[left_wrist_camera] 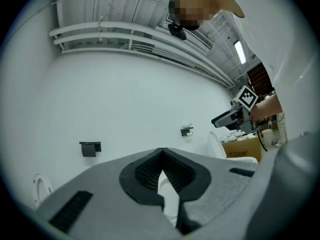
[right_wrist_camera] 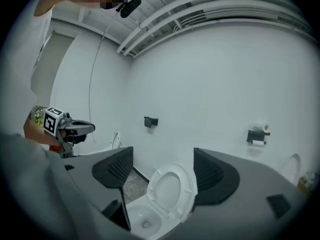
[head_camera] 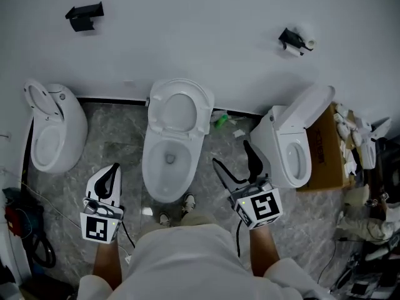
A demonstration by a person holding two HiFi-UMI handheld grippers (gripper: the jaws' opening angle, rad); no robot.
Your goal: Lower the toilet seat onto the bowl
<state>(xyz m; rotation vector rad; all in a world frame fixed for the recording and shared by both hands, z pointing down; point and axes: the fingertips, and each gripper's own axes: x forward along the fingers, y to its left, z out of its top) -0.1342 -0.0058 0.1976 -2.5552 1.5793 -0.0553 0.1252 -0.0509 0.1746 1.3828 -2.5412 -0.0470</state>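
Note:
The middle toilet has its white seat (head_camera: pixel 179 109) raised against the wall, above the open bowl (head_camera: pixel 164 162). My left gripper (head_camera: pixel 113 171) hangs left of the bowl's front with its jaws together, holding nothing. My right gripper (head_camera: pixel 235 161) is right of the bowl, jaws spread and empty. In the right gripper view the upright seat (right_wrist_camera: pixel 170 188) and bowl (right_wrist_camera: pixel 141 217) show between the open right gripper (right_wrist_camera: pixel 162 156), well ahead of it. In the left gripper view the left gripper (left_wrist_camera: pixel 161 152) is shut, with a sliver of white toilet behind it.
A second toilet (head_camera: pixel 53 130) stands at left and a third (head_camera: pixel 292 144) at right, beside a cardboard box (head_camera: pixel 323 147). Two black paper holders (head_camera: pixel 85 15) (head_camera: pixel 294 41) are on the wall. A green object (head_camera: pixel 220 120) lies on the marble floor. Cables and clutter fill both front corners.

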